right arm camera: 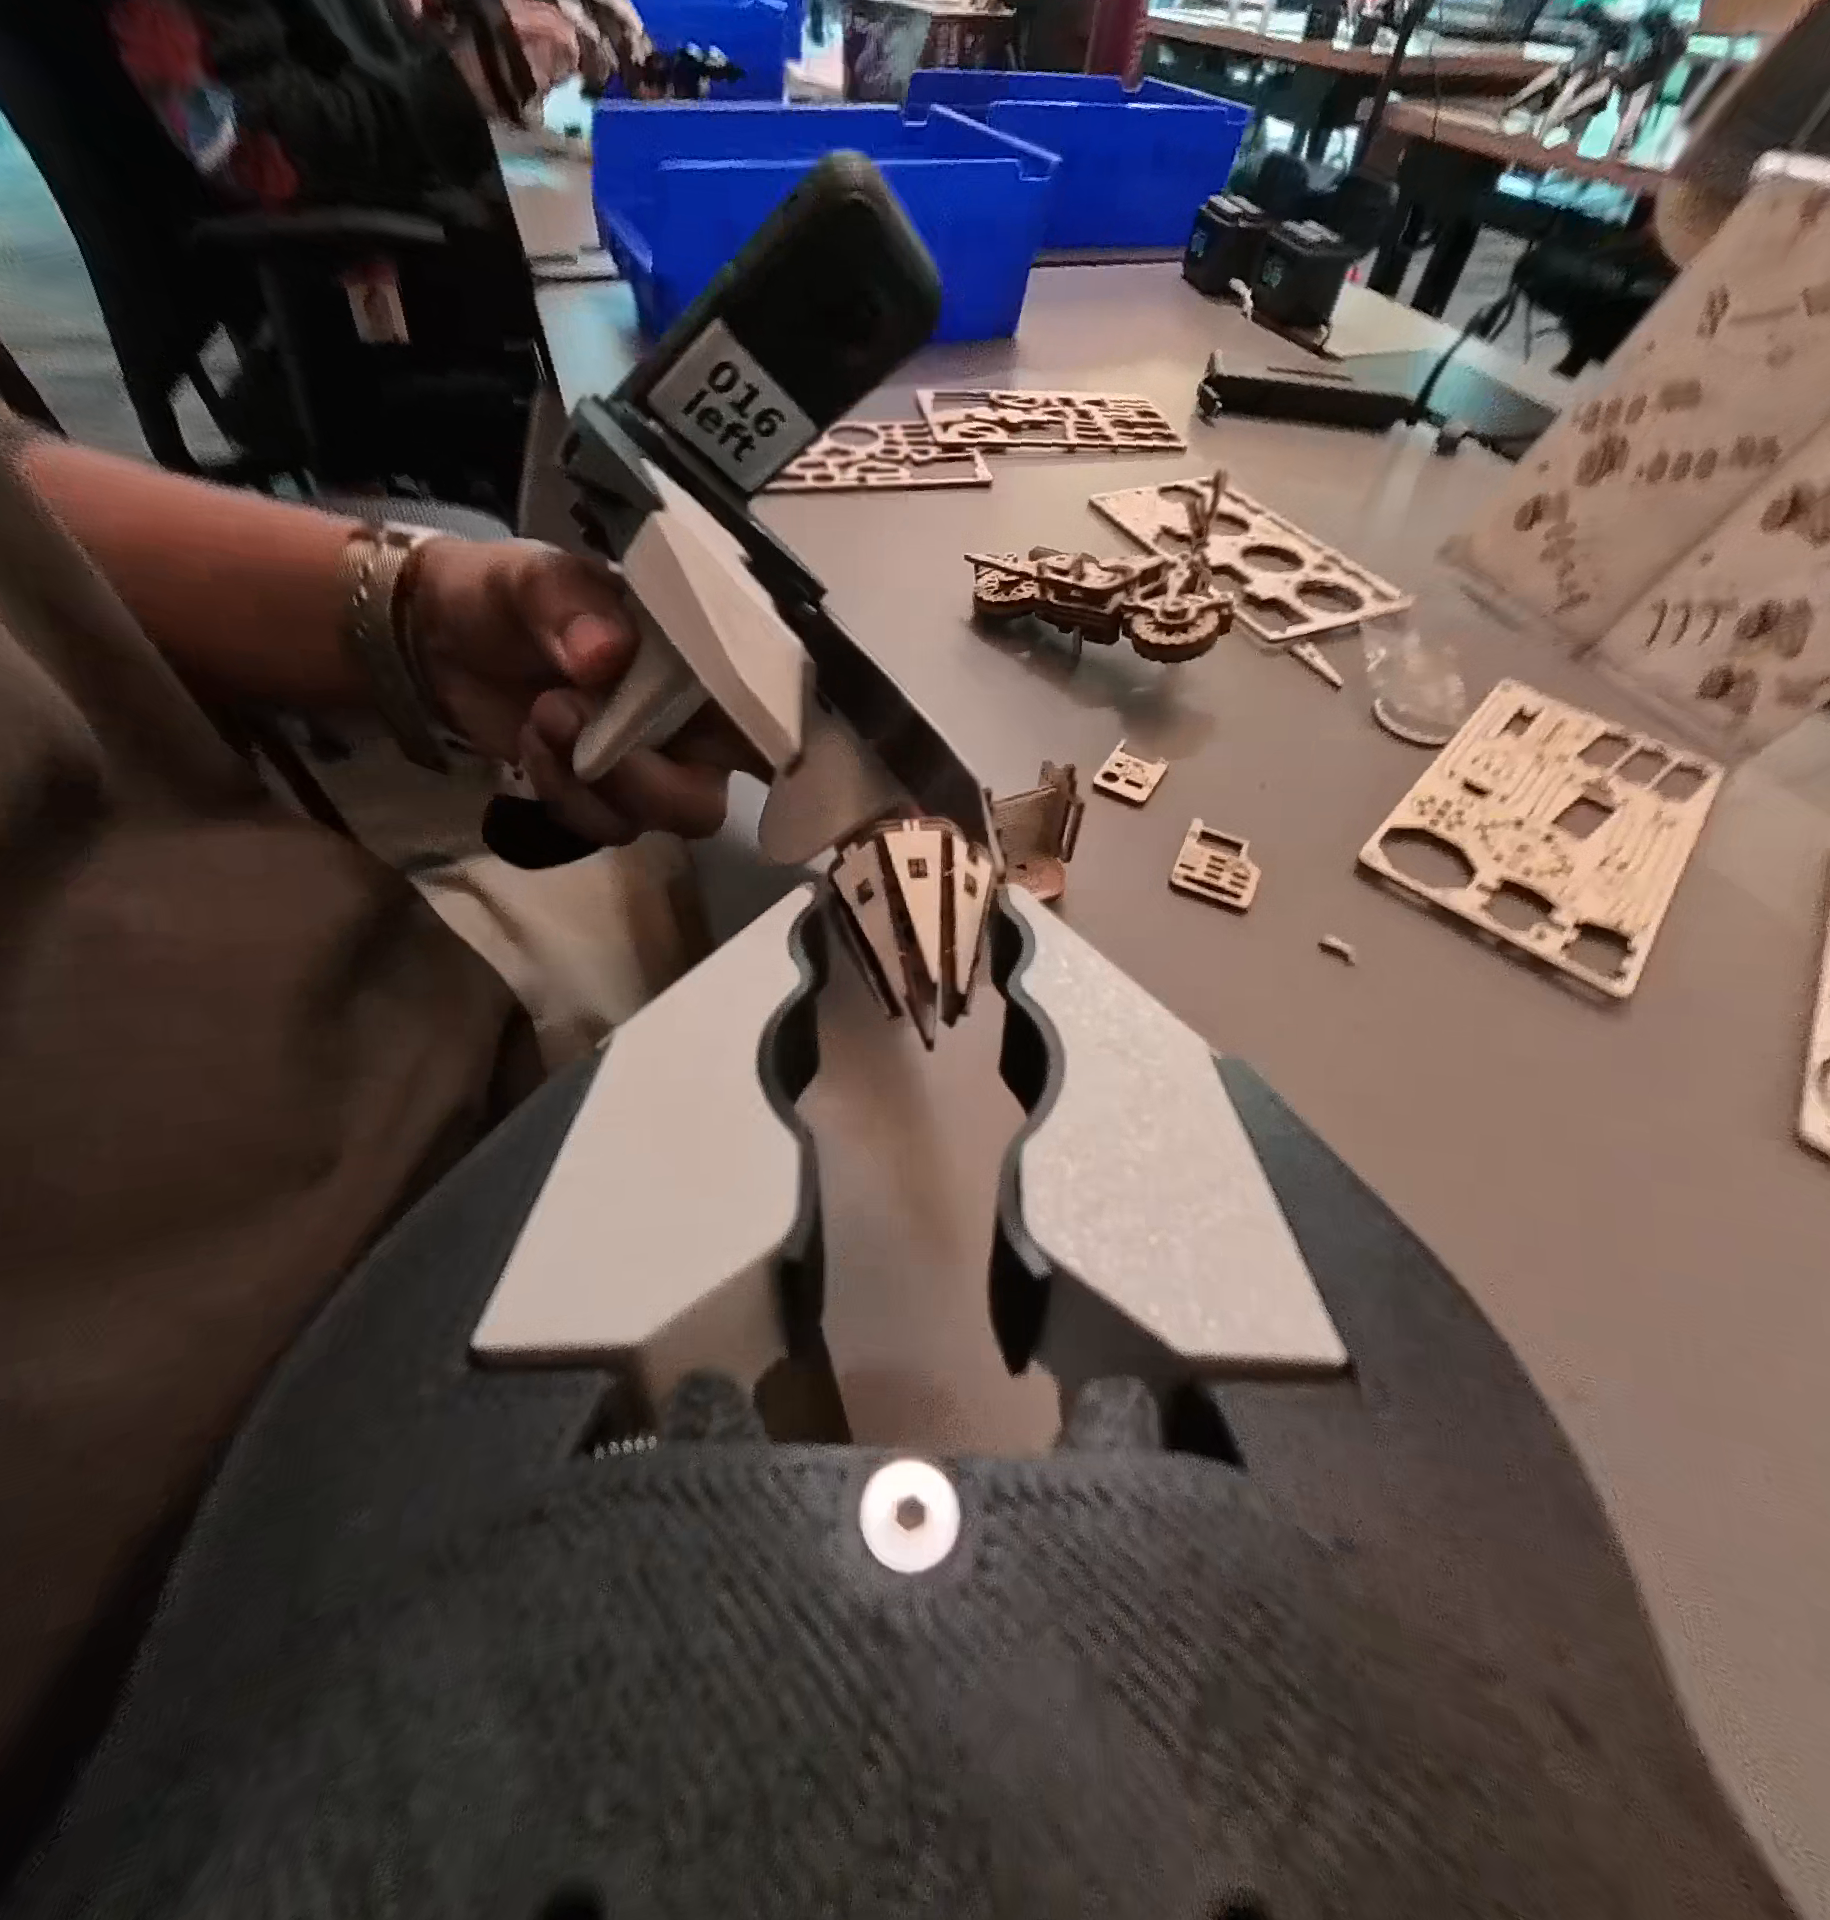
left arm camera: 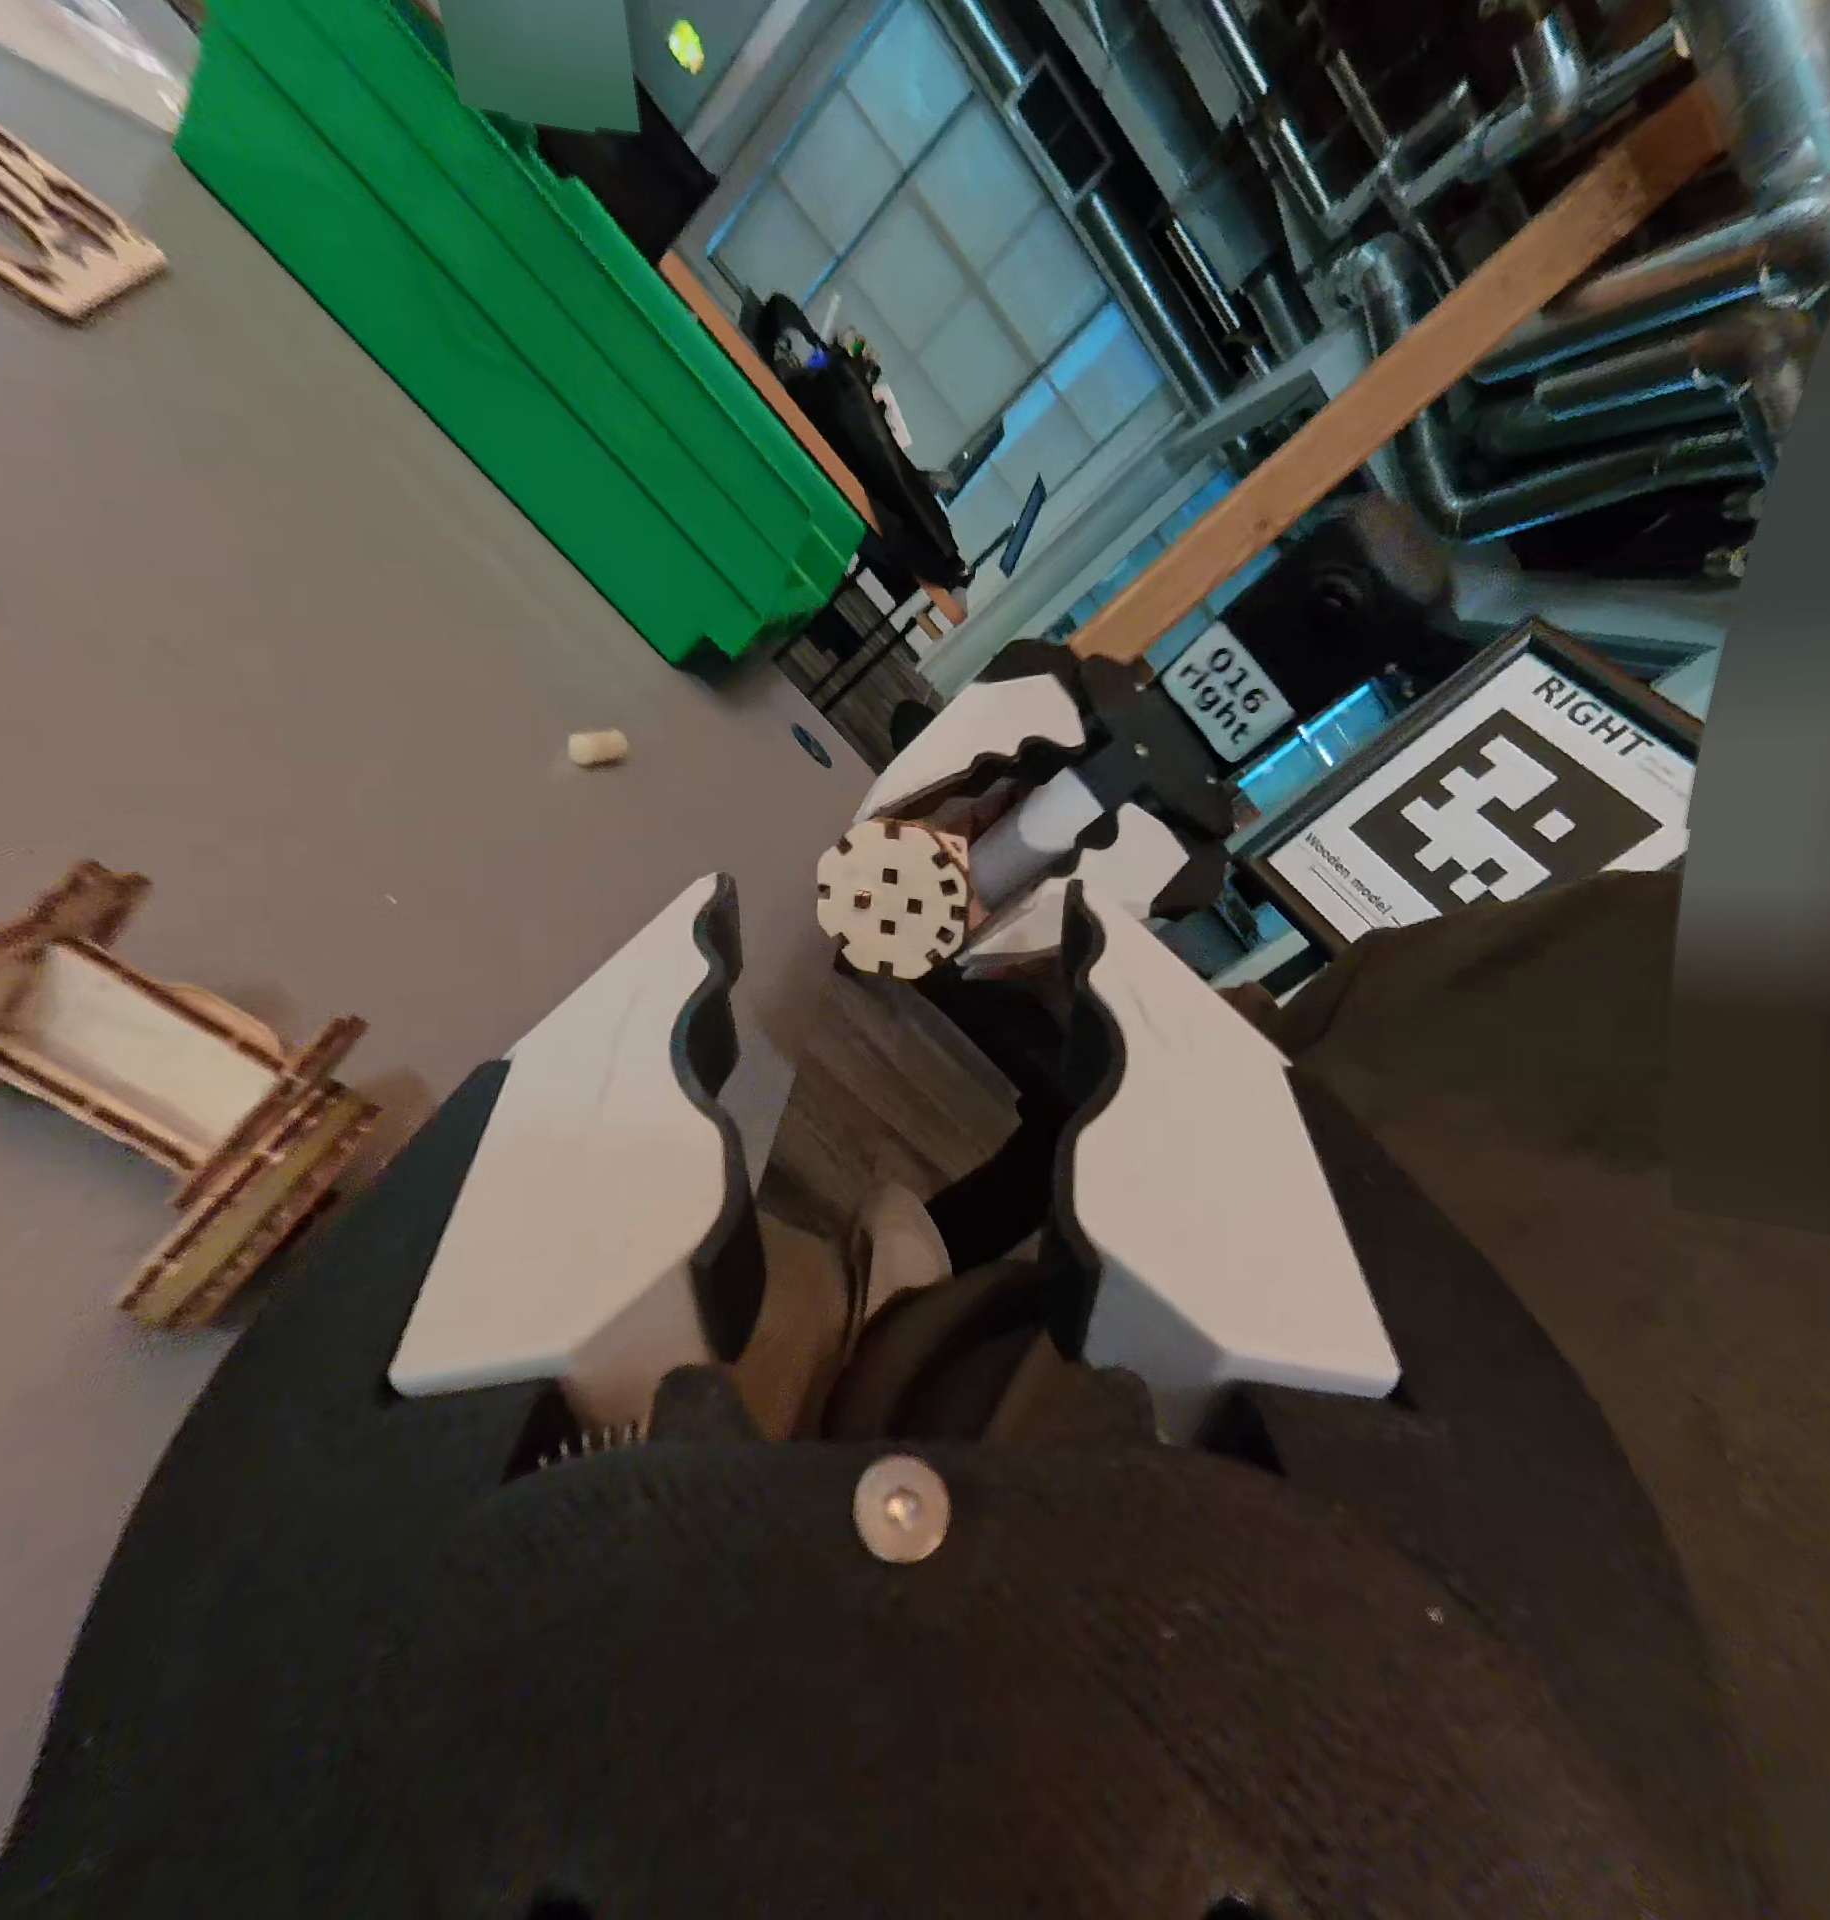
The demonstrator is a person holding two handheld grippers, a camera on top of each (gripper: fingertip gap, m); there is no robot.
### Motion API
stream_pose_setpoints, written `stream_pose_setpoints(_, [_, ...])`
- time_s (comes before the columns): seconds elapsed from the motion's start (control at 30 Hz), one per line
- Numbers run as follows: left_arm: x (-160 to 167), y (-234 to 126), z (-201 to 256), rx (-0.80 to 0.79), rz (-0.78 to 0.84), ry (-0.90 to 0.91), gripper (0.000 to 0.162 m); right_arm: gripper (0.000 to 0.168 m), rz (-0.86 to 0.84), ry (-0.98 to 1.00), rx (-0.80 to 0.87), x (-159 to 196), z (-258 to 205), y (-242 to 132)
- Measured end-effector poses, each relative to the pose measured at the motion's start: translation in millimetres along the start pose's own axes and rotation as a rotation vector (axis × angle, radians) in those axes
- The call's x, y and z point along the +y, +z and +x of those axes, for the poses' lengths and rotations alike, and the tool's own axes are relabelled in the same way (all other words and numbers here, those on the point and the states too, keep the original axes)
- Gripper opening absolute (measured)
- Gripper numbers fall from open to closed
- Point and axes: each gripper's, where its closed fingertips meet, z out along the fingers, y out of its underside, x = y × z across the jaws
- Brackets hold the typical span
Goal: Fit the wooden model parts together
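Right tool (right arm camera: 906, 914) grips the wooden drum (right arm camera: 911, 914) — left tool (left arm camera: 895, 925) gapes empty; its view alone shows the drum's notched face.

The slotted drum (left arm camera: 892, 899) looks like pale laser-cut plywood with dark scorched edges, as do the punched sheets (right arm camera: 1539, 831) and the small motorcycle (right arm camera: 1098, 603). The table (right arm camera: 1410, 1195) is matt grey and smooth. Gripper fingers (right arm camera: 682, 1174) are matt grey plastic, their mount coarse, ridged black plastic. The bins (right arm camera: 817, 229) are glossy blue plastic.
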Motion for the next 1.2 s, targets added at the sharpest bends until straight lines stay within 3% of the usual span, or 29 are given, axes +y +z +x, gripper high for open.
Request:
stream_pose_setpoints(0.17, [-14, -8, -4, -0.028, 0.068, 0.024, 0.058, 0.029, 0.050, 0.262, -0.029, 5, 21, -4])
stream_pose_setpoints(0.4, [-11, -6, -9, -0.048, 0.052, 0.028, 0.056, 0.029, -0.031, 0.516, 0.007, 35, 42, 5])
stream_pose_setpoints(0.57, [-10, -7, -14, -0.077, 0.039, 0.035, 0.054, 0.029, 0.050, 0.694, -0.056, 30, 47, 7])
stream_pose_setpoints(0.8, [-6, -6, -19, -0.102, 0.013, 0.056, 0.054, 0.028, 0.339, 1.117, -0.235, 4, 63, -4])
stream_pose_setpoints(1.2, [-6, -6, -19, -0.099, 0.017, 0.045, 0.053, 0.028, 0.398, 1.302, -0.280, 6, 71, -3])
